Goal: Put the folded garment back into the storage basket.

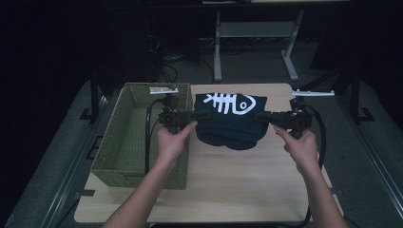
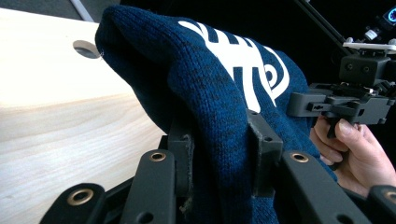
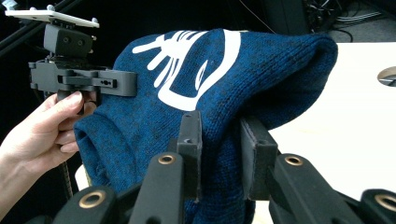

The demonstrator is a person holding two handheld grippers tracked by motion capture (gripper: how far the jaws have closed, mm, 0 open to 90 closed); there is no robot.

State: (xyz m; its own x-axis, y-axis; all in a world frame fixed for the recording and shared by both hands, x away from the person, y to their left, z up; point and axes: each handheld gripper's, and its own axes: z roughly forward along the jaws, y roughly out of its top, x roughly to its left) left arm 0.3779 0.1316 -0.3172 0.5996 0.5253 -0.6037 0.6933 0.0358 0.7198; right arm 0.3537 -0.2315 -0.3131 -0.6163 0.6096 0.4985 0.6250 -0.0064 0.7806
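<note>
A folded dark blue knitted sweater (image 1: 231,121) with a white fish-skeleton print hangs just above the wooden table (image 1: 223,190), held from both sides. My left gripper (image 1: 194,115) is shut on its left edge, and the left gripper view shows blue knit (image 2: 219,140) pinched between the black pads (image 2: 183,154). My right gripper (image 1: 260,116) is shut on the sweater's right edge, with knit (image 3: 219,154) bunched between its pads (image 3: 190,149). The sweater's lower folds sag below the grip line. Each gripper view shows the other hand's gripper beyond the cloth.
A green woven basket (image 1: 124,137) stands on the table's left part, right beside my left hand. A round cable hole (image 2: 86,48) sits in the tabletop past the sweater. Beyond the table's far edge are a dark floor, cables and a desk frame (image 1: 256,33).
</note>
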